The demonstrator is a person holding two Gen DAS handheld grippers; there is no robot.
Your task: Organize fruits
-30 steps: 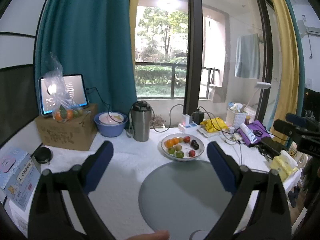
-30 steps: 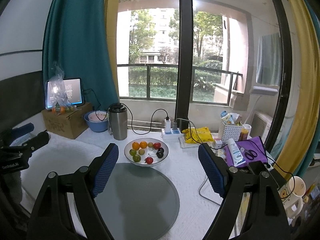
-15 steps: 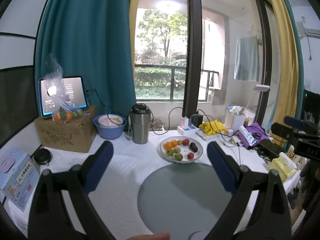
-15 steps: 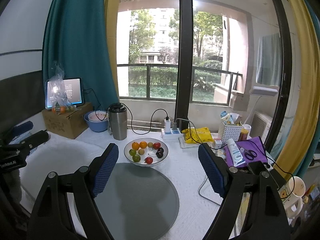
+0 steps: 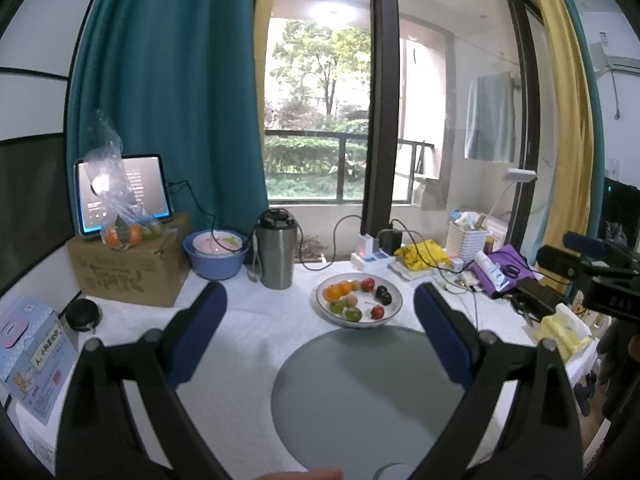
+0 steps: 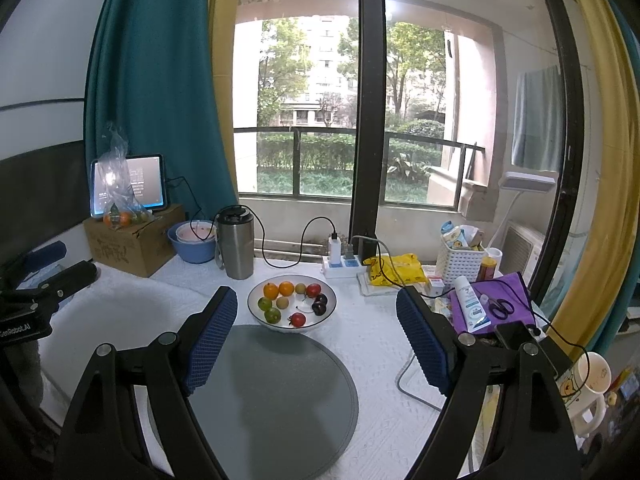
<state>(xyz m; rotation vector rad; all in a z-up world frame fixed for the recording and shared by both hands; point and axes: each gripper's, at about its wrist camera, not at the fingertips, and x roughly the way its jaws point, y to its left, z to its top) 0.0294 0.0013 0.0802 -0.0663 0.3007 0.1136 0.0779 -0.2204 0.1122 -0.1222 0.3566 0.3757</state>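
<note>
fruit: all in the white bowl (image 6: 292, 306) that I can see. Two oranges (image 6: 279, 289), green ones (image 6: 269, 309), a tan one, red ones (image 6: 313, 289), dark plums (image 6: 320, 305), a small red one with a stem at the near side.
grouping: like colours already sit beside each other in the bowl, orange at the back left, green front left, dark at the right. Loose sort, not tight.
bowl: on the worktop (image 6: 372, 340), just past the far edge of the round grey mat (image 6: 272, 396), rim about touching it.
mat: bare in both views, no fruit on it.
bag: a clear plastic bag (image 5: 120, 224) with more oranges and something green stands on the cardboard box (image 5: 132, 268) at the back left, well apart from the bowl.
left gripper (image 5: 320, 328): my jaws spread wide, nothing between them, hovering above the mat and facing the bowl.
right gripper (image 6: 316, 332): same, jaws wide apart and empty, bowl framed between the pads.
progress: ambiguous. Fits fruit gathered and sorted into the bowl with both jaws backed off, and equally fits a bowl waiting to be laid out on the mat. I can't settle which from this.
left over, if anything: the bagged fruit is the only fruit outside the bowl. Whether it is part of the job I can't tell.
</note>
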